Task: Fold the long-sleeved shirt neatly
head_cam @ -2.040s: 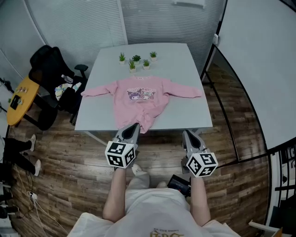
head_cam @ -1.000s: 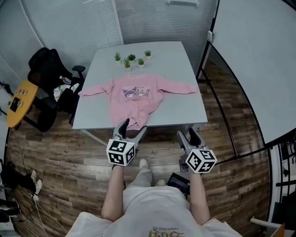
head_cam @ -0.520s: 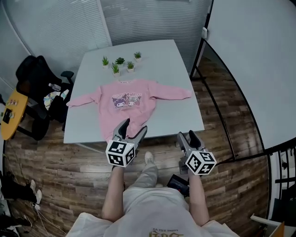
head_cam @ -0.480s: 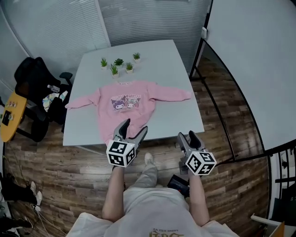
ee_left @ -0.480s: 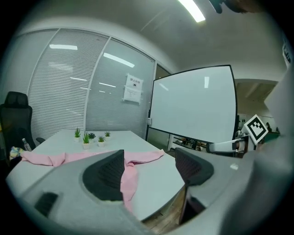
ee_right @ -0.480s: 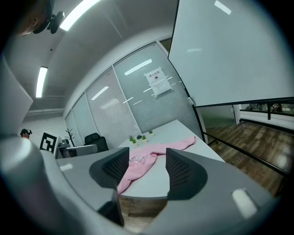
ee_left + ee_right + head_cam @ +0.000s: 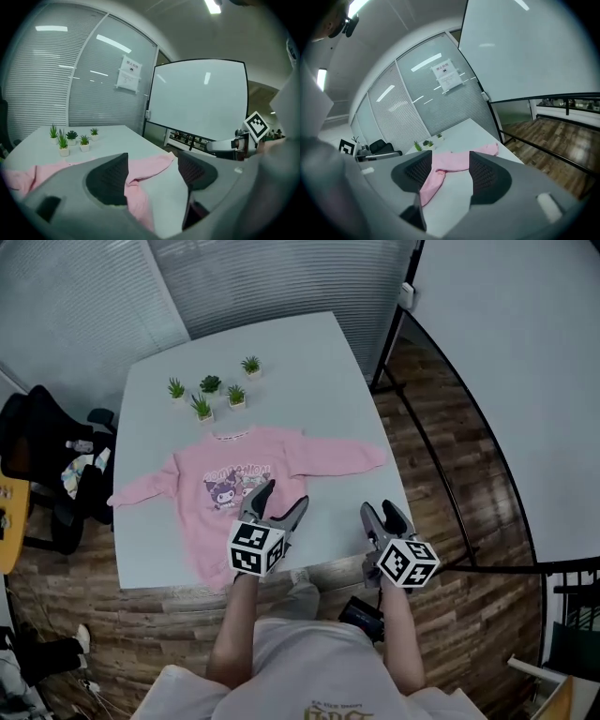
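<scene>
A: Shirt status?
B: Pink long-sleeved shirt (image 7: 246,486) lies print-up on the white table (image 7: 309,362), sleeves out to both sides, hem at the near edge. Not yet folded. Flat layout likely so the sleeves can go in first.
A: Grippers?
B: Left gripper (image 7: 281,496) hangs over the hem's right part, jaws wide, nothing pinched. Probably clear of the cloth, hard to tell from above. Right gripper (image 7: 379,511) is by the table's near-right corner, apart from the shirt. Its jaws have just been closing a touch, yet stand wide and empty. Open presumably to take fabric.
A: Obstacles?
B: Small potted plants (image 7: 211,395) at the far side, well apart.
</scene>
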{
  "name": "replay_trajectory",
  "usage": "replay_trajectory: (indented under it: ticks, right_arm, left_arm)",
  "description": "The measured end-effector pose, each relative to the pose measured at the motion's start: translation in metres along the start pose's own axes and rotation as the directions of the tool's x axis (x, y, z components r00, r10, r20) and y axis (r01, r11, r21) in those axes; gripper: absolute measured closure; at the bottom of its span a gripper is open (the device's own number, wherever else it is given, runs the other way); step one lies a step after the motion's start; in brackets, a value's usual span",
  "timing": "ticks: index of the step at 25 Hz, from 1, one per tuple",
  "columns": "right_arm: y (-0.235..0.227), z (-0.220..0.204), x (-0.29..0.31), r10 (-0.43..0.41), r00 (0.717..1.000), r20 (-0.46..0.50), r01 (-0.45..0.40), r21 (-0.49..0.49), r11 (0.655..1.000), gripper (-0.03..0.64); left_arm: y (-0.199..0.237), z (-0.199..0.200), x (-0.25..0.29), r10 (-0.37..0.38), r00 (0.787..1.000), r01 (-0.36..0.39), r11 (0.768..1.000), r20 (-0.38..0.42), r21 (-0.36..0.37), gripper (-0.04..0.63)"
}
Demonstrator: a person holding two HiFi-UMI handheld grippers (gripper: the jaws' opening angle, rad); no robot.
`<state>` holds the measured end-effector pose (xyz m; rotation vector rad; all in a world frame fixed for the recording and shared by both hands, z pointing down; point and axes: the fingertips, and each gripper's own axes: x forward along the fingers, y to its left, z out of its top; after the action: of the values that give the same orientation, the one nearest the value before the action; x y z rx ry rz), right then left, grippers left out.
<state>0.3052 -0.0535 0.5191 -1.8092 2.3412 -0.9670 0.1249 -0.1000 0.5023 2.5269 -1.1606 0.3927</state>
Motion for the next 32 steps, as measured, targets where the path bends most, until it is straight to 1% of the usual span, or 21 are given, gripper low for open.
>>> replay_trajectory:
  ticks: [7,14,21,23,25,32]
  right_arm:
    - [-0.033,0.002,0.049,-0.096,0.995,-0.040,0.099,0.069,0.993,0.371]
    - [-0.059,-0.002,0.066,-0.154,0.985,-0.079,0.160,0.079,0.984,0.376]
    - [-0.074,-0.006,0.087,-0.149,0.981,-0.122,0.158,0.068,0.985,0.376]
    - [-0.080,-0.009,0.092,-0.152,0.978,-0.146,0.160,0.047,0.986,0.376]
    - [-0.088,-0.015,0.097,-0.159,0.971,-0.178,0.166,0.024,0.986,0.376]
    - [-0.115,-0.023,0.114,-0.164,0.957,-0.239,0.173,0.016,0.985,0.376]
  left_arm:
    - [0.042,-0.007,0.055,-0.060,0.995,0.055,0.996,-0.077,-0.068,0.268]
    - [0.060,-0.027,0.082,-0.075,0.983,0.058,0.993,-0.170,-0.104,0.267]
    - [0.059,-0.042,0.098,-0.094,0.968,0.072,0.992,-0.232,-0.100,0.270]
    - [0.056,-0.044,0.103,-0.106,0.962,0.082,0.991,-0.251,-0.103,0.289]
    - [0.054,-0.047,0.108,-0.110,0.957,0.084,0.991,-0.269,-0.105,0.291]
    - [0.054,-0.055,0.129,-0.092,0.943,0.061,0.992,-0.320,-0.108,0.292]
